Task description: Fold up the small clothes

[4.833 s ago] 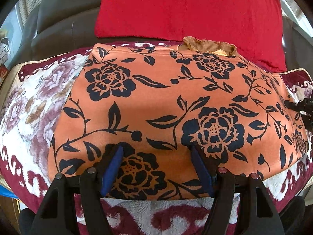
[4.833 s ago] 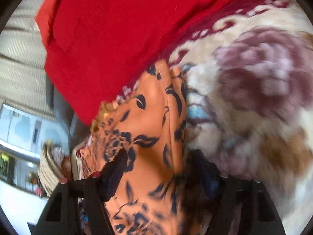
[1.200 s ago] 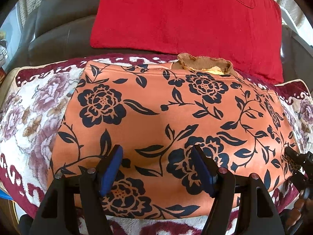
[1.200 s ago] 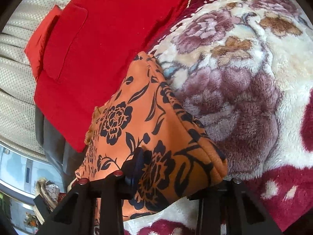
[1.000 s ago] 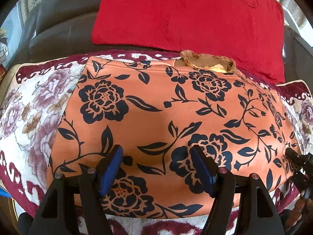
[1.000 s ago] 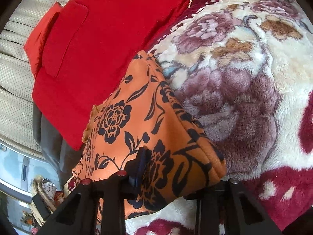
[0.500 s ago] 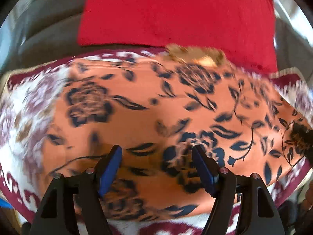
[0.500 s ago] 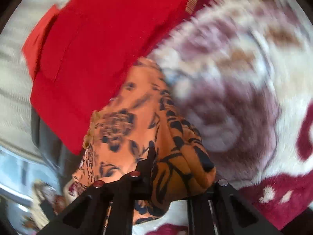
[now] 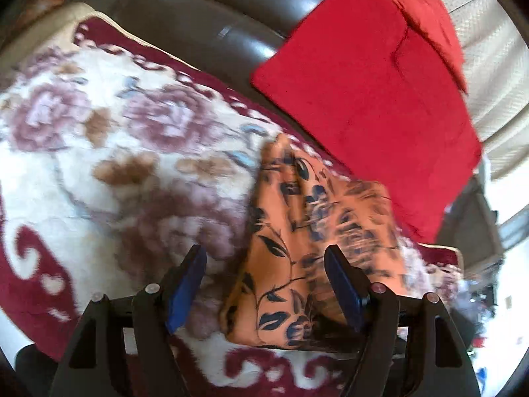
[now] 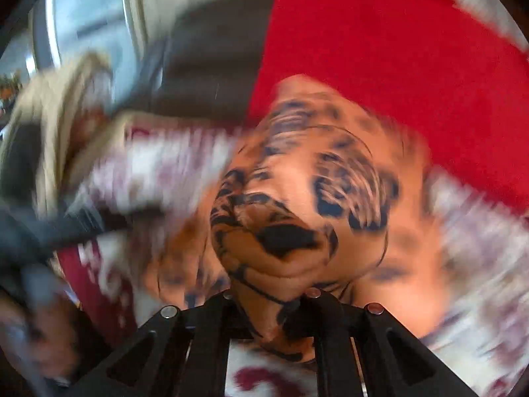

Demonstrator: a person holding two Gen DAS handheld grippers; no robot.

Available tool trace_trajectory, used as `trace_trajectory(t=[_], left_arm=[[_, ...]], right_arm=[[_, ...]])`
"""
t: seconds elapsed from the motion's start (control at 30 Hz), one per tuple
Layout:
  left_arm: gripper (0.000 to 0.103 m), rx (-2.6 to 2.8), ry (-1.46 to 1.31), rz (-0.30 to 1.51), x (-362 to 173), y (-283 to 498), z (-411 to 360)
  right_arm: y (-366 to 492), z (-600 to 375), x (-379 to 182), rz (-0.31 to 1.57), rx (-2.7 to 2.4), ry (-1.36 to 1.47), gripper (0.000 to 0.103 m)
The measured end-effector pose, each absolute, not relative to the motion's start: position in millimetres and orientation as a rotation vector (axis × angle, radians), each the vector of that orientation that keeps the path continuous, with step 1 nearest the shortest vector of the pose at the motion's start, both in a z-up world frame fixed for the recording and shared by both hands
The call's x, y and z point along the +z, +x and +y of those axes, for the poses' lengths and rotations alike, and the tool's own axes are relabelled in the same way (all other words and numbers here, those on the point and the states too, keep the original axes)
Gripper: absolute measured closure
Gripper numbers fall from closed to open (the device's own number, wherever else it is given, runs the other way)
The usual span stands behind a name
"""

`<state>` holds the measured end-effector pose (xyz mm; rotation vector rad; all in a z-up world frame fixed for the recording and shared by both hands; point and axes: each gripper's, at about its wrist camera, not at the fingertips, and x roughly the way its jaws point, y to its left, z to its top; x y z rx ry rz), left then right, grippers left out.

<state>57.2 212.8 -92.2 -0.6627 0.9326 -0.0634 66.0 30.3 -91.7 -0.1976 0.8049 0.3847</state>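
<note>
The orange garment with dark blue flowers [image 9: 297,238] lies bunched on the floral blanket [image 9: 99,152], narrow and partly raised, seen edge-on. My left gripper [image 9: 266,286] is open; the garment's near edge lies between its blue pads [image 9: 185,284], ungripped. In the right wrist view, badly blurred, my right gripper [image 10: 269,297] is shut on a puckered fold of the garment [image 10: 274,231] and holds it lifted. The rest of the cloth hangs blurred behind it.
A red cushion [image 9: 370,92] leans on the dark leather sofa back [image 9: 198,33] behind the garment; it also shows in the right wrist view [image 10: 396,49]. A cream curtain [image 9: 489,66] is at far right. The blanket's maroon border [image 9: 39,271] runs along the near edge.
My right gripper closed on the garment's corner and swung it up and over, bunching the flat cloth. My left gripper swung to the left side of the cloth and stays open.
</note>
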Motion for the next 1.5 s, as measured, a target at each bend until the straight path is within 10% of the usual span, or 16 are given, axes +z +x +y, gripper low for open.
trace_trajectory(t=[0.47, 0.57, 0.63, 0.73, 0.83, 0.9, 1.07, 1.5], left_arm=[[0.029, -0.283, -0.593, 1.035, -91, 132, 151], [0.049, -0.285, -0.594, 1.077, -96, 147, 139], [0.081, -0.276, -0.556, 1.093, -97, 155, 131], [0.086, -0.324, -0.465, 1.034, -78, 155, 126], [0.086, -0.414, -0.326, 0.884, -45, 141, 130], [0.086, -0.453, -0.301, 0.898, -53, 145, 148], [0.087, -0.304, -0.35, 1.114, -129, 174, 184], [0.077, -0.301, -0.45, 1.107, -131, 167, 196]], right_arm=[[48, -19, -69, 0.696, 0.472, 0.061, 0.089], [39, -16, -56, 0.648, 0.495, 0.049, 0.089], [32, -17, -55, 0.628, 0.499, 0.034, 0.089], [24, -18, -57, 0.605, 0.494, 0.017, 0.088], [13, -18, -54, 0.565, 0.522, 0.028, 0.072], [5, -18, -51, 0.551, 0.556, 0.035, 0.017], [-21, -32, -57, 0.566, 0.594, 0.068, 0.016], [-24, -83, -67, 0.599, 0.511, 0.131, 0.016]])
